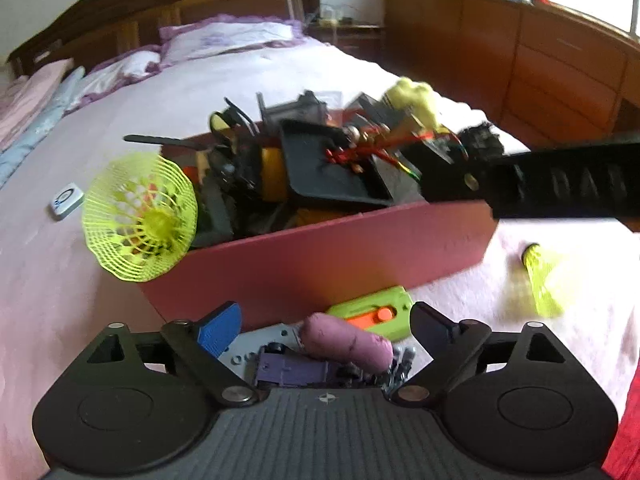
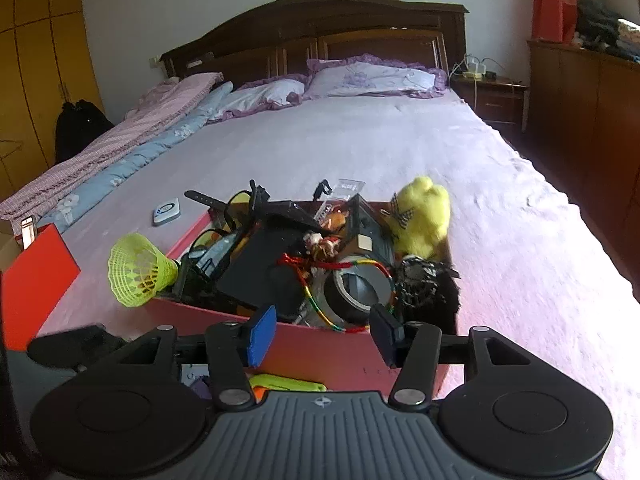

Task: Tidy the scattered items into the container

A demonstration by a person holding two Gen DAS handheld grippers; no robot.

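Sitting near the bed's [image 2: 360, 140] foot edge, the red box [image 2: 320, 348] is heaped with dark junk (yellow plush [image 2: 424, 216] on top), a yellow shuttlecock [image 2: 138, 268] overhanging its corner. Left gripper [image 1: 326, 326] and right gripper [image 2: 324, 332] both spread, holding nothing.

The left gripper [image 1: 325, 326] stands wide open over a purple foam cylinder [image 1: 347, 342]; a yellow mesh shuttlecock [image 1: 140, 216] leans at the full red cardboard box [image 1: 320, 256]
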